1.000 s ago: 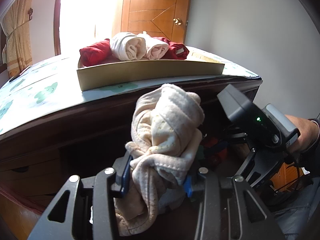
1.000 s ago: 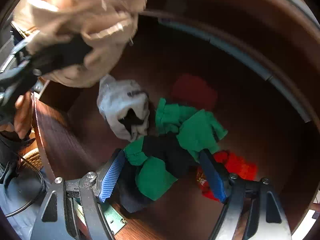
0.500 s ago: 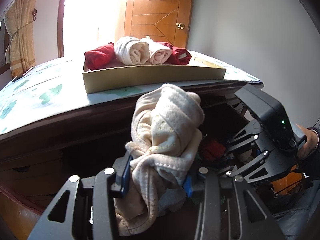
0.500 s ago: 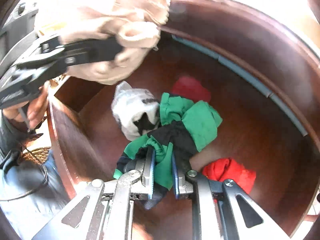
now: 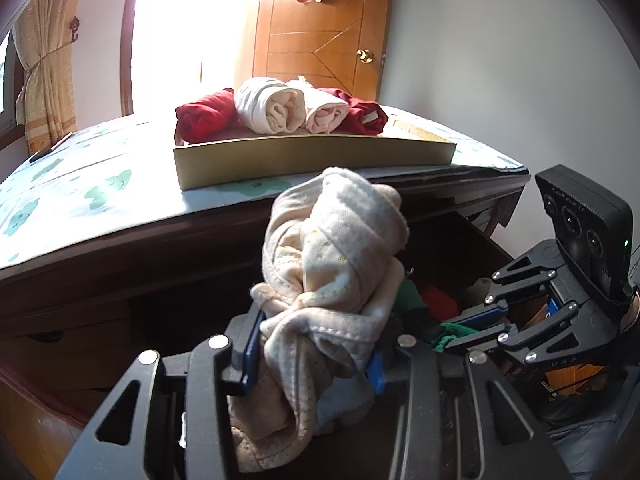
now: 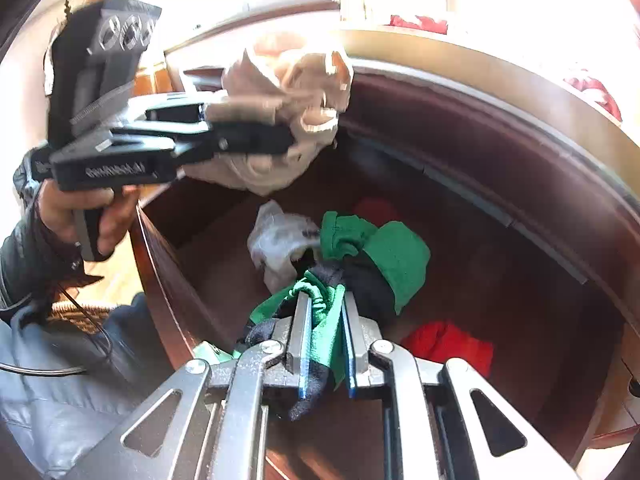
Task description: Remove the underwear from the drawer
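My left gripper [image 5: 312, 344] is shut on a bundle of beige underwear [image 5: 332, 264], held above the open wooden drawer [image 6: 160, 264]. In the right wrist view that same beige underwear [image 6: 288, 120] hangs at the upper left in the left gripper [image 6: 280, 140], with a person's hand on its handle. My right gripper [image 6: 325, 304] is shut on green and black underwear [image 6: 384, 256], lifted a little off the drawer floor. From the left wrist view the right gripper [image 5: 452, 332] is seen at the right with green cloth at its tips.
White underwear [image 6: 280, 244] and red underwear [image 6: 448, 344] lie in the drawer. On the dresser top stands a tan tray [image 5: 312, 156] with several rolled red, white and pink pieces. A wooden door [image 5: 320, 28] is behind.
My right gripper went from open around the green and black underwear to shut on it, then rose with it. The left gripper kept still with the beige underwear.
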`<state>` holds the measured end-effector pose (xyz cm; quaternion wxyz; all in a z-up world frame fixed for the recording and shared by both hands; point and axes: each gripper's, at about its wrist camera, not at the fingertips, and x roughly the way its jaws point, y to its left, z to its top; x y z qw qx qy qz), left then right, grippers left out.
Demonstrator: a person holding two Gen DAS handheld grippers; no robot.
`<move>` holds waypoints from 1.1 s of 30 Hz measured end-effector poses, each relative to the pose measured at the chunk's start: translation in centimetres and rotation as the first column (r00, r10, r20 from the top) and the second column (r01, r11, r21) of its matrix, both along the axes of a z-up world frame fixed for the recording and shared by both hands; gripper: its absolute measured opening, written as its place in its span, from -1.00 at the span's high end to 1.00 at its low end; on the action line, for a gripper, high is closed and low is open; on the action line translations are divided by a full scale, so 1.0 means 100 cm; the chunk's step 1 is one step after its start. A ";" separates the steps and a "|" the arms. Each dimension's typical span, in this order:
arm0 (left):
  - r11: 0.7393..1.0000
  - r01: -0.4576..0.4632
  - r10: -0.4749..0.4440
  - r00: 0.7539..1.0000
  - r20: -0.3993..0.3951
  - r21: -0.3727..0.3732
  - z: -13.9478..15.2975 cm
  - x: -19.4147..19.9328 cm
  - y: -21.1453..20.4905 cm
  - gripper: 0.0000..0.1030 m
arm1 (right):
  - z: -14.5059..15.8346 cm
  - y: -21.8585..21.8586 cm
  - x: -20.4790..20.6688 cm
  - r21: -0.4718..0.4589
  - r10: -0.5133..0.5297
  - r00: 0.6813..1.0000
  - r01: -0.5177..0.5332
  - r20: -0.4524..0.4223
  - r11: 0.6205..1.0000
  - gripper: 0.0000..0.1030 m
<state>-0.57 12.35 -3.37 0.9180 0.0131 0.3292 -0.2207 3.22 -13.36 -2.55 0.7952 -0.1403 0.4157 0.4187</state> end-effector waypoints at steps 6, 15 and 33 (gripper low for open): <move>1.000 -0.012 0.012 1.000 0.018 -0.021 0.003 -0.002 0.005 0.22 | 0.026 -0.012 -0.014 0.047 -0.002 0.997 -0.002 0.077 0.999 0.72; 0.997 -0.038 0.040 0.999 0.027 -0.067 0.007 -0.003 0.015 0.22 | 0.045 -0.009 -0.019 0.099 -0.007 0.986 -0.010 0.169 0.995 0.72; 0.989 -0.060 0.064 0.998 0.027 -0.135 0.016 -0.005 0.021 0.22 | 0.069 -0.014 -0.027 0.153 -0.026 0.968 -0.013 0.248 0.988 0.76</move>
